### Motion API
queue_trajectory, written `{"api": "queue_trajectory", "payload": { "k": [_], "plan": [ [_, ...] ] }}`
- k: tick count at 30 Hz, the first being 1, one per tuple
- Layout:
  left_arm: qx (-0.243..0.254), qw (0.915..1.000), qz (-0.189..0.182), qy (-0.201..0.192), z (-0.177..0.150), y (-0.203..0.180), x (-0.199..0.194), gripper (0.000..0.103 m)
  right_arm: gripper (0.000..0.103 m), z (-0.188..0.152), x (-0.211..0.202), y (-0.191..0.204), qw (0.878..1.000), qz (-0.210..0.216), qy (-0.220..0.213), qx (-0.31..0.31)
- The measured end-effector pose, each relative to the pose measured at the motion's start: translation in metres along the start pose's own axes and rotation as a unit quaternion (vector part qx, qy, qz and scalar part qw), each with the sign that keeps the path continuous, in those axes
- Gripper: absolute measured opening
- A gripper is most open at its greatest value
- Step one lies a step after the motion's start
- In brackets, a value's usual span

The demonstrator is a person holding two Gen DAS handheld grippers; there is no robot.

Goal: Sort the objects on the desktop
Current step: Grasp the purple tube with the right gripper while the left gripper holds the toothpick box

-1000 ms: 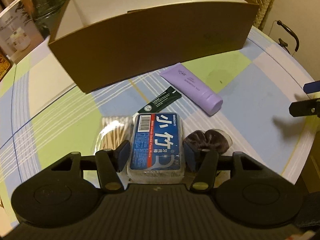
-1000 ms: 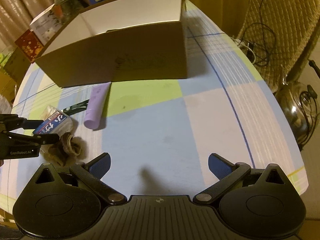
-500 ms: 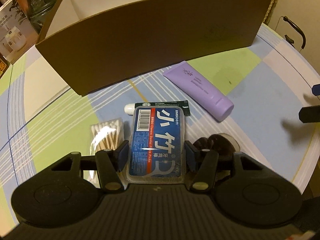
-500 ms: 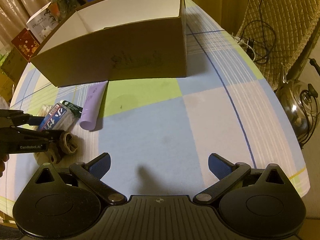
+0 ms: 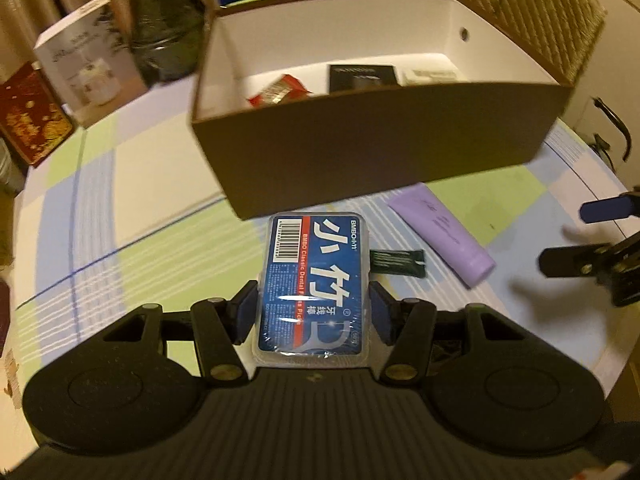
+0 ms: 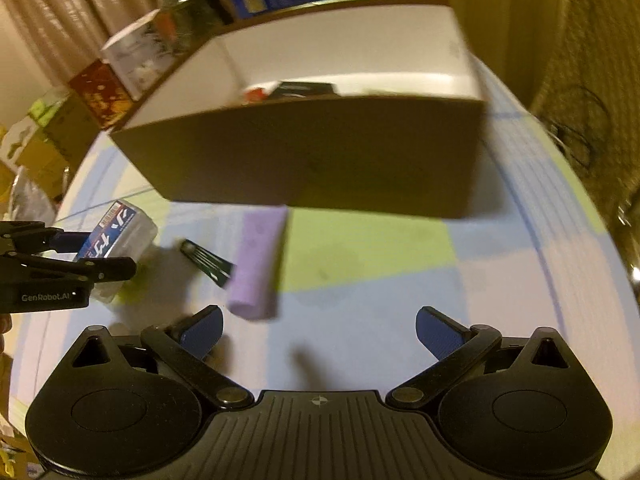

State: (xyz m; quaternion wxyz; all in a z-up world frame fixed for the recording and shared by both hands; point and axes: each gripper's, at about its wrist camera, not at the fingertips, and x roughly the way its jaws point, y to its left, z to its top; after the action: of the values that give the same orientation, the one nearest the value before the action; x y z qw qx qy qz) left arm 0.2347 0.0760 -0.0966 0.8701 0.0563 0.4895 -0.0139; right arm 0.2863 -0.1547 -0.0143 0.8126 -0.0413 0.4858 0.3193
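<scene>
My left gripper (image 5: 314,312) is shut on a blue dental floss pick box (image 5: 314,284) and holds it above the table, in front of the brown cardboard box (image 5: 380,148). The held box also shows in the right wrist view (image 6: 116,232). A purple tube (image 5: 440,236) and a dark green sachet (image 5: 396,262) lie on the checked tablecloth. My right gripper (image 6: 318,332) is open and empty, just in front of the purple tube (image 6: 258,260). The cardboard box (image 6: 320,160) holds a red packet (image 5: 280,90) and a black item (image 5: 362,76).
Gift boxes (image 5: 88,64) and a dark jar (image 5: 164,36) stand at the back left. A wicker chair (image 5: 536,12) is behind the cardboard box. The table edge curves at the right (image 5: 624,184).
My left gripper has lifted the floss box off the table and moved up toward the cardboard box. My right gripper has moved left and forward toward the purple tube.
</scene>
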Motion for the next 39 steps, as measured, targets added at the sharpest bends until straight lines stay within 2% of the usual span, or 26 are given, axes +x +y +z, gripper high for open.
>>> {"api": "queue_trajectory", "payload": {
  "k": [2,7,9,14,18,22,24,26,39],
  "plan": [
    [-0.010,0.9999,0.008,-0.001,0.002,0.008,0.000,0.053,0.089,0.006,0.009,0.010,1.000,0.007,-0.002,-0.014],
    [-0.031,0.9992,0.026,0.002,0.004,0.026,0.001,0.053,0.080,0.019,0.032,0.026,0.999,0.017,0.000,-0.038],
    [-0.037,0.9989,0.028,0.003,0.004,0.031,0.001,0.053,0.071,0.023,0.042,0.030,0.999,0.016,0.005,-0.045],
    [-0.046,0.9985,0.030,0.006,0.004,0.040,0.005,0.053,0.057,0.030,0.065,0.032,0.999,0.012,0.019,-0.050],
    [-0.047,0.9985,0.027,0.009,0.004,0.041,0.008,0.053,0.044,0.028,0.081,0.036,0.997,0.001,0.032,-0.067],
    [-0.046,0.9986,0.024,0.011,0.005,0.040,0.010,0.053,0.038,0.023,0.085,0.041,0.994,-0.018,0.021,-0.108],
    [-0.044,0.9987,0.023,0.012,0.006,0.040,0.011,0.053,0.032,0.020,0.085,0.042,0.990,-0.026,0.018,-0.134],
    [-0.043,0.9988,0.021,0.012,0.006,0.038,0.012,0.053,0.032,0.016,0.084,0.041,0.988,-0.025,0.018,-0.148],
    [-0.034,0.9994,0.010,0.004,0.008,0.026,0.004,0.053,0.031,0.002,0.063,0.029,0.992,-0.021,0.040,-0.115]
  ]
}}
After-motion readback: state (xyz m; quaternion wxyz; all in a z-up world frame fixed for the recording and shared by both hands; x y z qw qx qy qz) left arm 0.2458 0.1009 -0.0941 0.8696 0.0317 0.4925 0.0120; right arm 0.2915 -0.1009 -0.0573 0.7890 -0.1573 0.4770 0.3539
